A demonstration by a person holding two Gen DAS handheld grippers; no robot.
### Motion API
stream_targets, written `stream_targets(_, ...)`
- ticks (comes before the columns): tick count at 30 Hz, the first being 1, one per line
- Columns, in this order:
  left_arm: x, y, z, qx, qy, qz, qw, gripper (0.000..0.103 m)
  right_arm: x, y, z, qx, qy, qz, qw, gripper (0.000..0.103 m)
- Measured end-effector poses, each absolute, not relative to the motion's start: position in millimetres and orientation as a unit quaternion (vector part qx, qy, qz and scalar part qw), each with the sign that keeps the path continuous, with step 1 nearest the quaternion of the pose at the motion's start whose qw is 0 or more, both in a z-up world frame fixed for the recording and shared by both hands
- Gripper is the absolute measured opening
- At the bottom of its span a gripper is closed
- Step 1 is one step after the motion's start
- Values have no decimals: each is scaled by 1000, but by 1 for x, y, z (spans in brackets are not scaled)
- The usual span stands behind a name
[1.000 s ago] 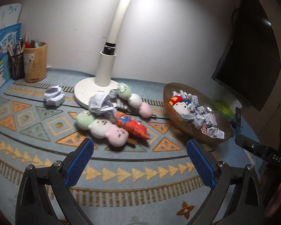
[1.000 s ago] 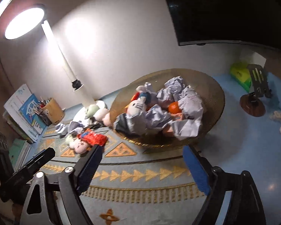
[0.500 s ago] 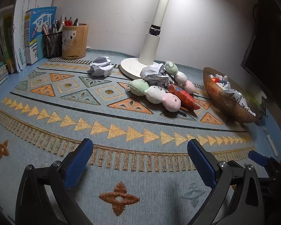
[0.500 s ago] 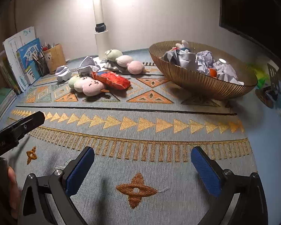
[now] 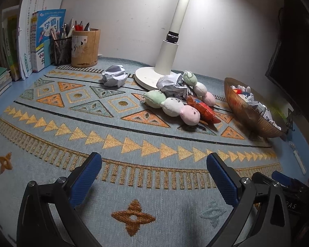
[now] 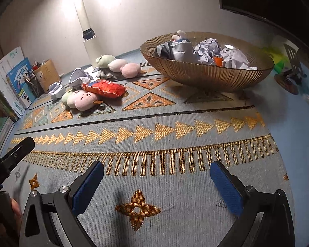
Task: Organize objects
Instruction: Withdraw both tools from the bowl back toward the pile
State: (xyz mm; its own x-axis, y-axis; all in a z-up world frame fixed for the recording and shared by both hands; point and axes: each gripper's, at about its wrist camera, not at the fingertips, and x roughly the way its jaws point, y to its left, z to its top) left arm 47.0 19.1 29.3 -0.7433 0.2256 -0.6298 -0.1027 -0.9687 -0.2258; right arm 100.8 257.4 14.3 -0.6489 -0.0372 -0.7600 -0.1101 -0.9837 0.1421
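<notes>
A gold ribbed bowl (image 6: 208, 76) (image 5: 243, 113) holds crumpled paper and small plush toys. On the patterned mat lie two three-ball plush skewers (image 5: 173, 106) (image 6: 117, 64), a red snack packet (image 5: 204, 110) (image 6: 105, 89) and two crumpled paper balls (image 5: 115, 76) (image 5: 172, 83). My left gripper (image 5: 153, 171) is open and empty, low over the mat's near edge, well short of the toys. My right gripper (image 6: 156, 182) is open and empty, low over the mat in front of the bowl.
A white lamp (image 5: 169, 47) stands behind the toys. A wooden pen cup (image 5: 84, 48), a mesh pen holder (image 5: 61, 50) and books (image 5: 41, 39) stand at the back left. A dark monitor (image 5: 298, 51) hangs at the right. A phone stand (image 6: 292, 68) sits beyond the bowl.
Both grippers have dropped and pulled back from over the bowl and toys to low over the mat's near edge. Both stayed open and empty.
</notes>
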Motion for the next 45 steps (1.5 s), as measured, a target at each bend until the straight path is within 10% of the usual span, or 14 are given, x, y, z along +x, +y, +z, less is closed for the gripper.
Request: stream_targets(45, 40, 4, 26, -349, -115, 930, 28, 102, 92, 244, 7, -454, 48, 889, 25, 103)
